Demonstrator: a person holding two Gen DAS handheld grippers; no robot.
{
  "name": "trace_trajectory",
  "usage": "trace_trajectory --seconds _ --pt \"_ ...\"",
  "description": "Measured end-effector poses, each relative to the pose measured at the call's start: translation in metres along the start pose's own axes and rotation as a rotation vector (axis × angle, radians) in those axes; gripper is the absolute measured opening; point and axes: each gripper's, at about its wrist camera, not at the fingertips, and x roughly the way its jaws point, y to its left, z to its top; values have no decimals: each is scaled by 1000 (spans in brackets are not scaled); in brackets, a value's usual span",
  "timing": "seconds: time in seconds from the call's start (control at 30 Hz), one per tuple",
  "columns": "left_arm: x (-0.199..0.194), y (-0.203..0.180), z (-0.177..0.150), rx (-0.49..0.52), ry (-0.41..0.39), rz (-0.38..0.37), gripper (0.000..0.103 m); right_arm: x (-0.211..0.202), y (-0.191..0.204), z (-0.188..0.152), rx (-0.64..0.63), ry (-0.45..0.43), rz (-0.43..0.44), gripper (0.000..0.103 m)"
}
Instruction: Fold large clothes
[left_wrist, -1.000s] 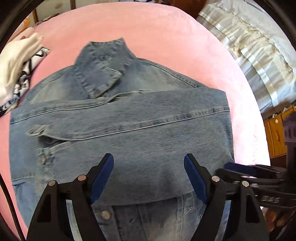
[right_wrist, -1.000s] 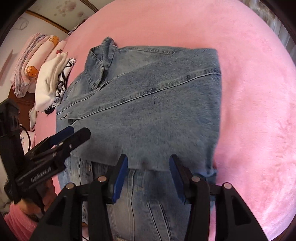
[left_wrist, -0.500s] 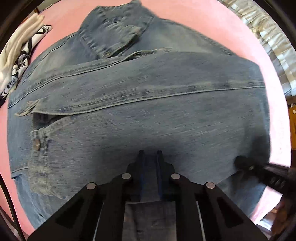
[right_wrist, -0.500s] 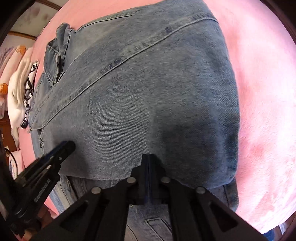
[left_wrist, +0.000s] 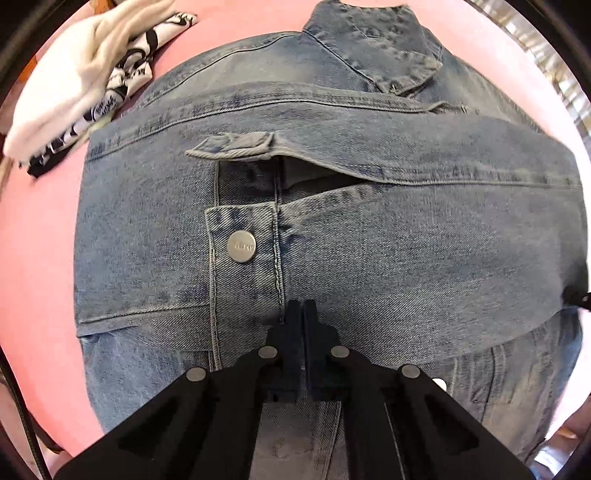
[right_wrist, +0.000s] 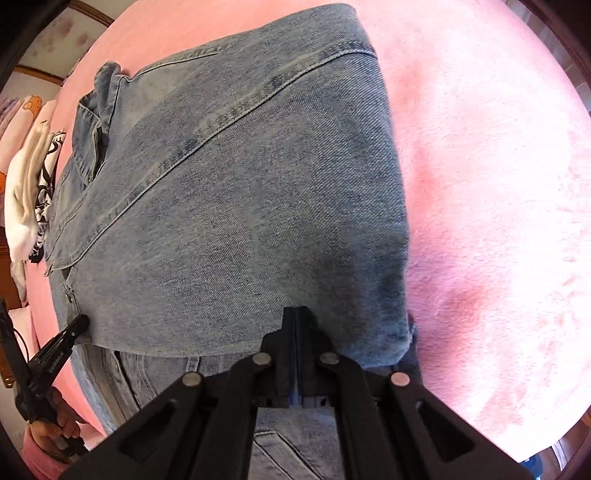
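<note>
Both claws have closed since a second ago: then they hovered wide open above the near edge of the folded panel; now the left claw (left_wrist: 303, 314) and the right claw (right_wrist: 296, 319) are each clenched on that edge of the denim jacket (left_wrist: 332, 229), fingers pressed together with cloth between them. The left claw has also shifted along the hem toward the cuff, and both cameras sit much closer to the fabric. Judgement: the grasp for the next fold is secured at two points; lifting the edge toward the collar (left_wrist: 373, 48) appears to be the step in hand.

The jacket lies on the pink bed cover (right_wrist: 498, 184), sleeves already folded across the body. The sleeve cuff with its metal button (left_wrist: 241, 246) lies flat, a loose tab above it. Heavy, stiff denim, seams thick; layers may slip apart when raised. White printed garments (left_wrist: 85, 85) lie just beside the jacket's far left corner.
</note>
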Motion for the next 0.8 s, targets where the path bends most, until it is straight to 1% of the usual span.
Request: trace_trajectory --seconds 0.07,0.13,0.2,0.3,0.33,0.4,0.43,0.47,0.5,0.53,0.57,0.63,0.67,0.73,0.77,0.8 --pt "-2 -3 -1 -5 -10 11 2 -3 4 0 2 -11 -36 0" --pt "-5 -5 -2 -21 -14 -22 3 -10 8 -2 8 -35 -75 0" --pt "-12 -4 -3 -23 -28 -65 7 -13 16 -8 19 -48 -85 0" --pt "-26 -5 -11 -4 -36 -112 15 -25 13 -16 24 -66 -96 0" --pt "-31 -4 -13 2 -40 -127 20 -29 12 -19 22 -69 -98 3" --pt "-43 -1 -19 8 -55 -137 33 -39 11 -25 19 -95 -96 5" --pt "-52 -1 -23 6 -72 -129 58 -45 11 -30 17 -107 -97 15" --pt "-59 0 -25 3 -92 -129 78 -51 10 -33 13 -117 -95 24" --pt "-68 2 -29 -7 -126 -140 83 -57 11 -37 5 -131 -88 44" --pt "-77 2 -34 -18 -148 -160 84 -65 12 -43 -9 -158 -80 58" --pt "-82 4 -34 -26 -153 -178 84 -70 8 -44 -18 -174 -79 61" --pt "-94 7 -40 -56 -153 -215 84 -83 9 -54 -45 -215 -62 62" --pt "-98 8 -44 -68 -156 -220 84 -90 11 -58 -52 -230 -46 63" --pt "-112 9 -56 -89 -174 -222 85 -101 6 -71 -59 -267 -9 68" --pt "-113 10 -55 -93 -182 -223 85 -108 5 -79 -62 -285 6 70" --pt "-119 10 -61 -99 -193 -219 85 -115 3 -86 -64 -302 18 72"
